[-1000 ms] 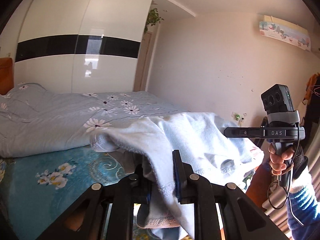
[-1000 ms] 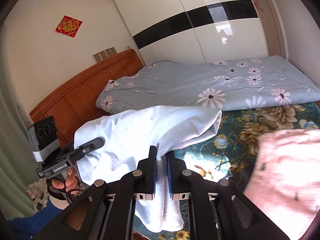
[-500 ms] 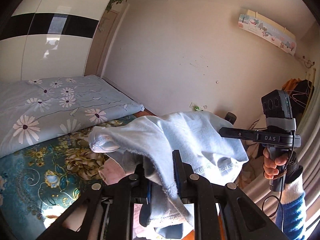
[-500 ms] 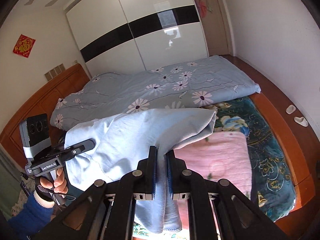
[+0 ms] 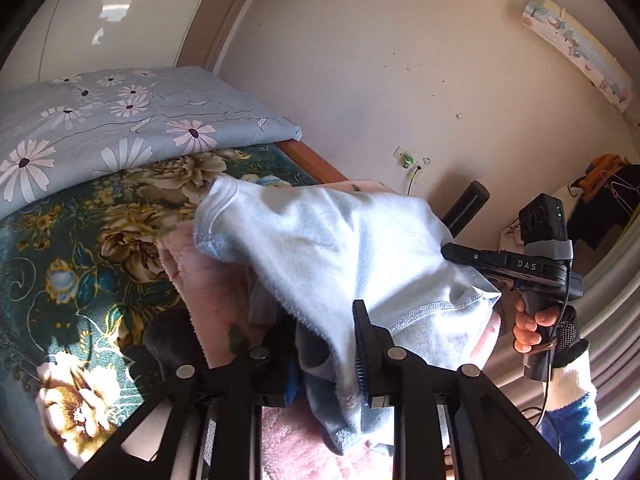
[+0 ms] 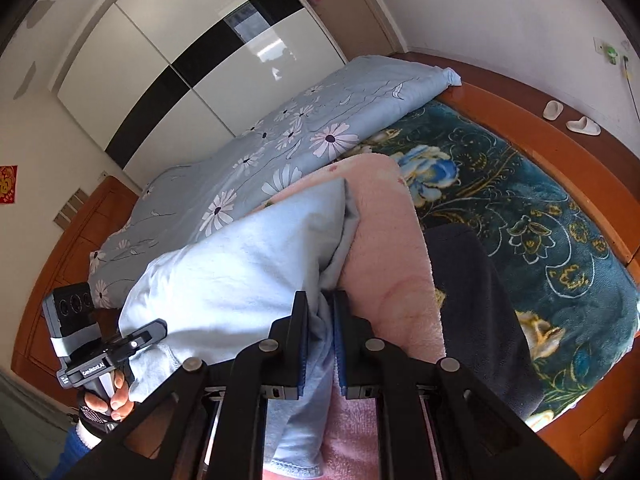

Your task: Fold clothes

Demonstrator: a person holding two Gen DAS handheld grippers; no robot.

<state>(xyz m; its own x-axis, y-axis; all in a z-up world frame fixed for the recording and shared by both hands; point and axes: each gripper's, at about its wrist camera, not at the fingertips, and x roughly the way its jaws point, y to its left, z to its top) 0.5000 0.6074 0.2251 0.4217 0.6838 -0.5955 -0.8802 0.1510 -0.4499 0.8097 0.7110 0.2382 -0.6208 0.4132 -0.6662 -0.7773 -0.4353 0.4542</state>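
Our left gripper [image 5: 326, 344] and right gripper [image 6: 321, 336] both clamp the light blue garment [image 6: 240, 264] (jaws closed on its edges). It hangs over the pink blanket [image 6: 384, 248], hiding what lies beneath.

You have a pale blue garment [image 5: 340, 248] of soft, slightly fleecy cloth, doubled over and stretched between your two tools above a pink fleece piece [image 6: 384, 248] lying on the bed. In the left wrist view its stitched hem runs at 4 o'clock and a ribbed edge points to 10 o'clock. In the right wrist view a folded corner points to 1 o'clock, and the loose end hangs at 6 o'clock.
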